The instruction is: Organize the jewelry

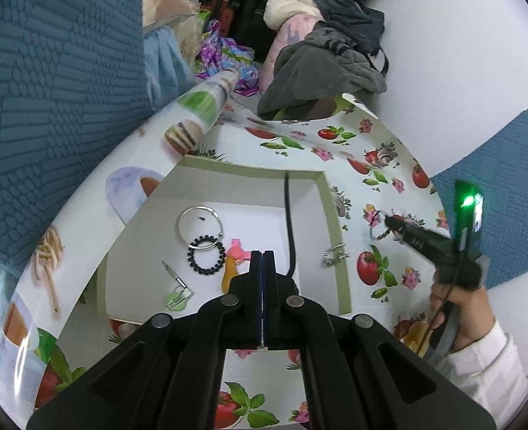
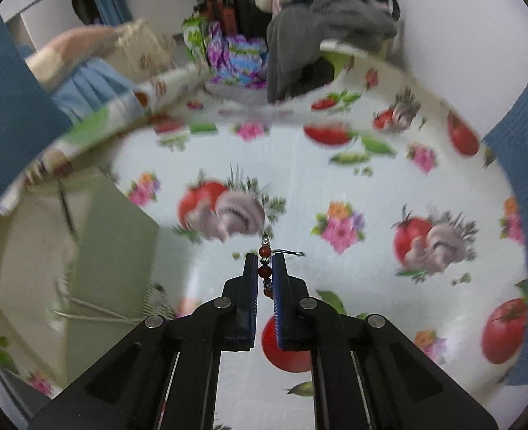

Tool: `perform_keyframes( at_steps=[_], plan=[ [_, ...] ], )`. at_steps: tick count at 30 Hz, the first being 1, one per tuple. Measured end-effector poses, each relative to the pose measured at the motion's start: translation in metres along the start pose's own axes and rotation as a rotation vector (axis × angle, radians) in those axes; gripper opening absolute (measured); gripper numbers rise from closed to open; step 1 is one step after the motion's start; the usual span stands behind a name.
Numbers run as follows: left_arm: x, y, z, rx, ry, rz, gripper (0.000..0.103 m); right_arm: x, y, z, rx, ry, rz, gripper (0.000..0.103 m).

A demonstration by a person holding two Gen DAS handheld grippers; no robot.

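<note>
The right gripper point(image 2: 265, 268) was pinching a string of red beads point(image 2: 265, 261) between its pads, held clear above the flowered tablecloth point(image 2: 371, 193); the beads stood in a short line in the narrow gap, with a thin dark cord end poking out to the right; from the left wrist view the same gripper point(image 1: 385, 220) showed off to the right of the box, over the cloth, a small ring-like loop hanging from its tip. The left gripper point(image 1: 262, 261) was pressed fully together and held nothing; it hovered over the near edge of the shallow white box point(image 1: 330, 215). Inside the box lay a thin metal bangle point(image 1: 181, 231), a black coiled hair tie point(image 1: 206, 256), a pink and orange trinket point(image 1: 233, 261) and a small tool with a green tag point(image 1: 177, 294); a silver clasp piece point(image 1: 333, 256) sat on the box's right rim. The step in hand looked like carrying the bead piece to the box; the next move would call for swinging left over the rim, lowering above a bare patch of the floor, and only then spreading the pads, keeping the dangling part from snagging the rim.
</note>
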State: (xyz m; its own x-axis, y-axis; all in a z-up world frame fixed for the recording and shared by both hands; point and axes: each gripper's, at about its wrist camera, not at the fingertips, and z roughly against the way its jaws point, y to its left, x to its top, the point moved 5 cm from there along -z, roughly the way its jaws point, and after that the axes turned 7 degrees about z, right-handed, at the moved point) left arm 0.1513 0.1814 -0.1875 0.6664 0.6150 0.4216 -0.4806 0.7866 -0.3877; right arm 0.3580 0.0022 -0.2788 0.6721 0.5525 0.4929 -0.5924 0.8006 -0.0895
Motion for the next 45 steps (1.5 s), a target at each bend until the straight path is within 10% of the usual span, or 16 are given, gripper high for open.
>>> perform_keyframes(
  at_steps=[7,13,18,25,30,36,40,45],
  plan=[
    [0.006,-0.008,0.014,0.01,-0.027,-0.035,0.0,0.043,0.032,0.071,0.055,-0.144,0.043,0.005],
    [0.009,0.0,0.027,0.028,-0.074,-0.021,0.031,0.056,0.085,0.101,0.146,-0.199,0.112,0.006],
    [0.011,0.009,0.034,0.048,-0.092,-0.008,0.033,0.043,0.132,0.087,0.211,-0.158,0.187,0.006],
    [0.01,0.028,0.043,0.078,-0.128,0.032,0.07,-0.004,0.171,0.037,0.272,-0.029,0.231,0.006],
    [0.01,0.031,0.046,0.095,-0.139,0.024,0.078,-0.026,0.17,0.014,0.26,0.047,0.227,0.007],
    [0.013,0.033,0.058,0.106,-0.164,0.05,0.081,-0.019,0.162,0.028,0.261,0.026,0.209,0.04],
    [0.017,0.027,0.074,0.124,-0.195,0.037,0.083,0.004,0.154,0.068,0.228,-0.075,0.217,0.083],
    [0.021,0.014,0.096,0.137,-0.235,0.001,0.084,0.033,0.142,0.128,0.205,-0.19,0.196,0.103]
  ],
)
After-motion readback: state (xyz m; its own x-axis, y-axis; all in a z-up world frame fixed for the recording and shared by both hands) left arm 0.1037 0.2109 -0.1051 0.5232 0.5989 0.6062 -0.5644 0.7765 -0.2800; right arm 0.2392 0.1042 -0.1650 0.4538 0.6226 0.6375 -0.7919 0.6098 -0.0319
